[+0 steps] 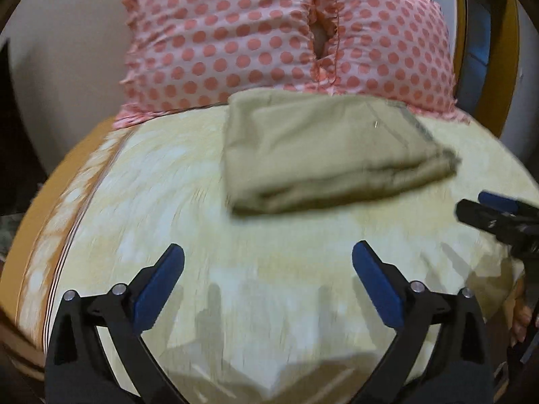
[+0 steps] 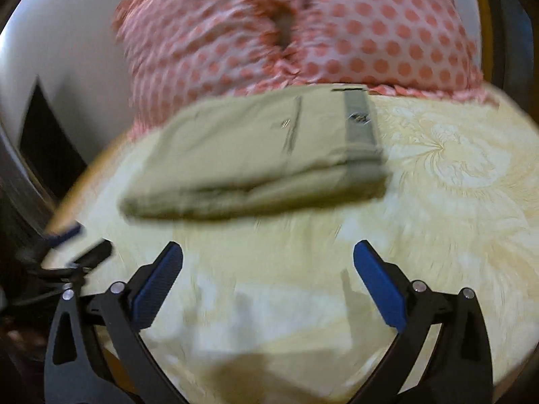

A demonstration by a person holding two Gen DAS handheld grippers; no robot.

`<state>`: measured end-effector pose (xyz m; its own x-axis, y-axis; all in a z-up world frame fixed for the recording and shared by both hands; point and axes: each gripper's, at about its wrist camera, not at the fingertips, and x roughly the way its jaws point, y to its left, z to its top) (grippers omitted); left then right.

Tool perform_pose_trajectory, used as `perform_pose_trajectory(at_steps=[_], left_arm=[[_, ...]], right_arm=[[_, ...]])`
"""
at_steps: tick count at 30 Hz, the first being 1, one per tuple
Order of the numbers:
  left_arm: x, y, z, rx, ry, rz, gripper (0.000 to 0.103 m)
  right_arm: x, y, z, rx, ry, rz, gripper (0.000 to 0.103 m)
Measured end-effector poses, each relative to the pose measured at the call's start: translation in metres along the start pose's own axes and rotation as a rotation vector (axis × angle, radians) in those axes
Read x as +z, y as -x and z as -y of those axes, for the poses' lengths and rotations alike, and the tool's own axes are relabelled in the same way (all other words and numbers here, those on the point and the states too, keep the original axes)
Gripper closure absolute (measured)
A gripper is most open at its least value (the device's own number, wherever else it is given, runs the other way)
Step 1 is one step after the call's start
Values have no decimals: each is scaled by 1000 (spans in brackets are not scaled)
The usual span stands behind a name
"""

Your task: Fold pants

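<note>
- A bed (image 1: 168, 202) fills most of both views. Its cover is pale yellow with soft white swirls.
- The swirls show best on the right side in the right view.
- An orange edge (image 1: 77, 155) with thin stripes runs along the left side of the bed.
- Two pink pillows (image 1: 219, 40) with big red dots lean at the far end of the bed. They have frilly edges and touch each other in the middle.
- A plain white wall (image 1: 67, 50) stands behind the pillows on the left.
- A dark shape (image 2: 43, 134) sits low by that wall. It is too blurry to tell what it is.
- A yellow-brown frame (image 1: 502, 67) stands at the far right.
- The light is soft and warm.
</note>
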<state>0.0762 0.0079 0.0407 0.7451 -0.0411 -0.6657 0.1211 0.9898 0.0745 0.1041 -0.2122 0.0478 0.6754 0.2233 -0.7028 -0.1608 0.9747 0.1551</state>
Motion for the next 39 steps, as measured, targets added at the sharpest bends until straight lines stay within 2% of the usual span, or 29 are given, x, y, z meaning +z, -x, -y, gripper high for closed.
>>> perform_pose_trajectory(at_steps=[2, 4, 7, 10, 12, 16, 39], left_arm=[[-14, 2, 2, 21, 4, -3, 2], [-23, 1, 3, 47, 11, 3, 2], [-31, -1, -4, 47, 58, -6, 1], [-37, -1, -8, 27, 77, 20, 1], [-42, 1, -7, 28, 82, 47, 1], [-48, 4, -5, 38, 87, 85, 1], [-51, 5, -4, 46, 92, 95, 1]], right_arm=[[-15, -3, -14, -53, 56, 7, 2], [-25, -9, -27, -148, 102, 3, 2], [-35, -2, -31, -218, 106, 58, 2], [-43, 0, -16, -160, -10, 90, 2], [-48, 0, -21, -200, 23, 109, 2], [-51, 2, -21, -210, 10, 136, 2], [-52, 4, -24, -212, 17, 145, 2]])
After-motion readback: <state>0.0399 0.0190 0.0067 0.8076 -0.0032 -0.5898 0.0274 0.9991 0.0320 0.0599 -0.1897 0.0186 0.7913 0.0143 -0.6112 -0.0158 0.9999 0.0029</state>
